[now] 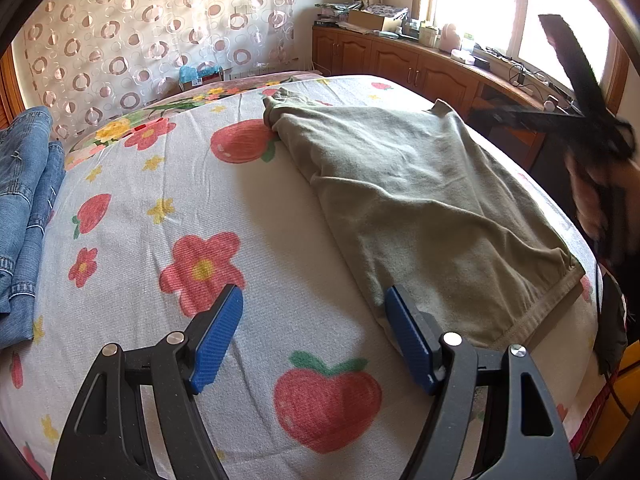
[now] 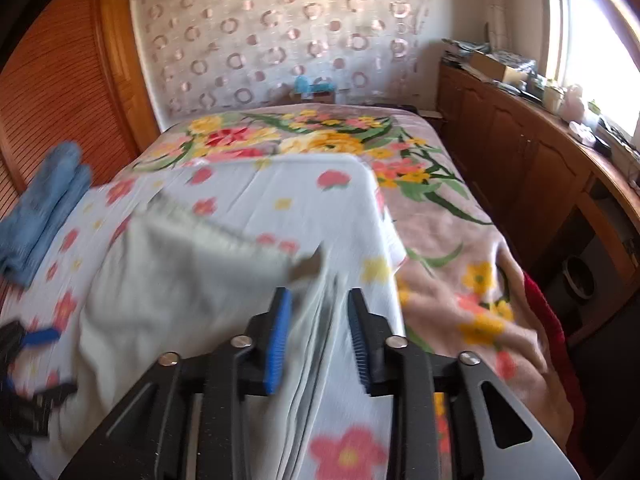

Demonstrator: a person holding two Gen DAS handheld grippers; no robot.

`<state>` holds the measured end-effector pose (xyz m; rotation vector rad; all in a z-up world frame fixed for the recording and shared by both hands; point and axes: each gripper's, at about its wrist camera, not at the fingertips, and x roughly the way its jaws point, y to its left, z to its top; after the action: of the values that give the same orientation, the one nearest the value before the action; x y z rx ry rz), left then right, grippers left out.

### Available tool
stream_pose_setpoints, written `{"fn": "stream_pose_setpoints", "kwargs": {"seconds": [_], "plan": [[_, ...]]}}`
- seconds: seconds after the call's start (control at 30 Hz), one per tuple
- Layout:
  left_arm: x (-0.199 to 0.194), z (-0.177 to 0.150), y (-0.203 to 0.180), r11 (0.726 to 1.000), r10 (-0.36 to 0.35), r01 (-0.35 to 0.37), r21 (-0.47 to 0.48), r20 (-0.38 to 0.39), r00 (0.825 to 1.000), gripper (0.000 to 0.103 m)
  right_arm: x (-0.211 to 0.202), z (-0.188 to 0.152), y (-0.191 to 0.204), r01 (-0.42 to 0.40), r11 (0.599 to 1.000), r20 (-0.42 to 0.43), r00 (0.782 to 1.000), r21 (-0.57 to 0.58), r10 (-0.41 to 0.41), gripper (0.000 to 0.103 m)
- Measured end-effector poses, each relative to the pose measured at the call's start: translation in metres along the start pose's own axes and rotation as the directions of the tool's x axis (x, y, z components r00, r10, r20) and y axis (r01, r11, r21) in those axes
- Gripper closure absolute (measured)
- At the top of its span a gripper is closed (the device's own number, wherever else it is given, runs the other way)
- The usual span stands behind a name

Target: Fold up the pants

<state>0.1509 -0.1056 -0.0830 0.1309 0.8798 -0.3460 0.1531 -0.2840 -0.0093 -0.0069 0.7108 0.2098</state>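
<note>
Olive-grey pants (image 1: 420, 200) lie folded on the flowered white sheet (image 1: 160, 184), waistband toward me at the right. My left gripper (image 1: 314, 294) hangs open just above the sheet, its right finger at the pants' near left edge and nothing between the pads. In the blurred right wrist view the pants (image 2: 180, 280) look pale grey. My right gripper (image 2: 319, 294) stands at their right edge with its jaws parted. Cloth edges run through the gap, and the pads do not press on them. The left gripper's fingers (image 2: 40, 336) show at the far left.
Folded blue jeans (image 1: 24, 200) are stacked at the bed's left side (image 2: 44, 204). A pink flowered blanket (image 2: 460, 240) covers the bed's right part. Wooden cabinets (image 2: 520, 152) with clutter run under the window on the right. A blurred hand (image 1: 592, 192) is at the right edge.
</note>
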Motion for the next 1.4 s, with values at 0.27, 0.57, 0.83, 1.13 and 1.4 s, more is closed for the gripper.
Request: {"fn": "stream_pose_setpoints", "kwargs": {"seconds": [0.27, 0.57, 0.83, 1.13, 1.4], "plan": [[0.0, 0.0, 0.0, 1.0, 0.0, 0.0, 0.0, 0.0, 1.0, 0.028, -0.041, -0.062, 0.02, -0.06, 0.996, -0.011, 0.998, -0.072, 0.059, 0.06], [-0.001, 0.0, 0.0, 1.0, -0.002, 0.002, -0.003, 0.0, 1.0, 0.028, -0.047, -0.09, 0.035, -0.05, 0.994, -0.023, 0.999, -0.093, 0.048, 0.06], [-0.028, -0.019, 0.002, 0.998, -0.06, 0.061, -0.026, 0.021, 0.998, 0.028, -0.05, -0.098, 0.04, -0.041, 0.995, 0.013, 0.999, -0.094, 0.043, 0.056], [-0.046, -0.048, -0.025, 0.985, -0.169, 0.168, 0.047, 0.003, 0.986, 0.053, -0.064, -0.104, 0.036, -0.044, 0.997, 0.014, 0.999, -0.065, 0.045, 0.056], [-0.044, -0.049, -0.045, 0.978, -0.175, 0.174, 0.118, -0.004, 0.985, 0.063, -0.098, -0.126, 0.036, -0.06, 0.998, 0.041, 0.997, -0.019, 0.06, 0.056]]}}
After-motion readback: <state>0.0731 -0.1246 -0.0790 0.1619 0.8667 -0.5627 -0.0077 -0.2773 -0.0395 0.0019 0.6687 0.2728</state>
